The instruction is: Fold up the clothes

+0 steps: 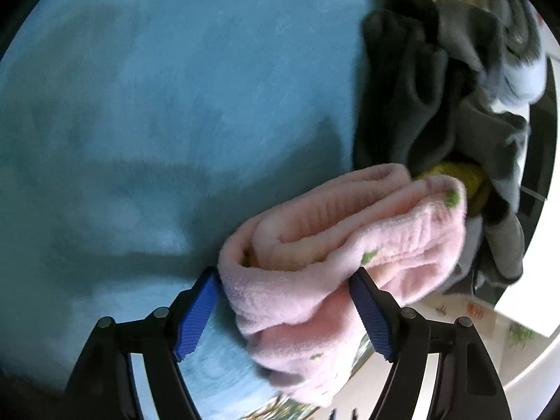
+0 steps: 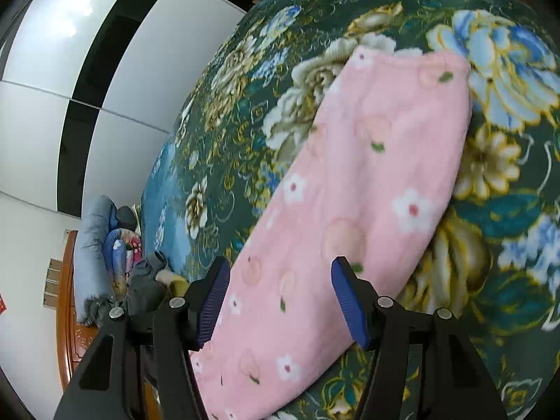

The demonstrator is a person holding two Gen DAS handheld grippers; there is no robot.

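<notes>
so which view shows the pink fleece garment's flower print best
The right wrist view: the pink fleece garment lies spread on the floral blanket, print facing up. The left wrist view shows only a bunched fold, mostly plain pink.

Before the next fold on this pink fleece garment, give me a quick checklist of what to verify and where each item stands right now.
1. Left gripper has the folded end of the pink fleece garment between its blue ribbed pads: ok, though the pads stand wide, so a firm pinch: cannot tell.
2. Right gripper astride the garment's floral-print length: ok; clamped: not ok, jaws open.
3. Garment lying flat on the dark green floral blanket: ok in the right view.
4. Far hem straight: ok.
5. Folded end clear of the dark grey clothes pile: not ok, they look to be touching.
</notes>
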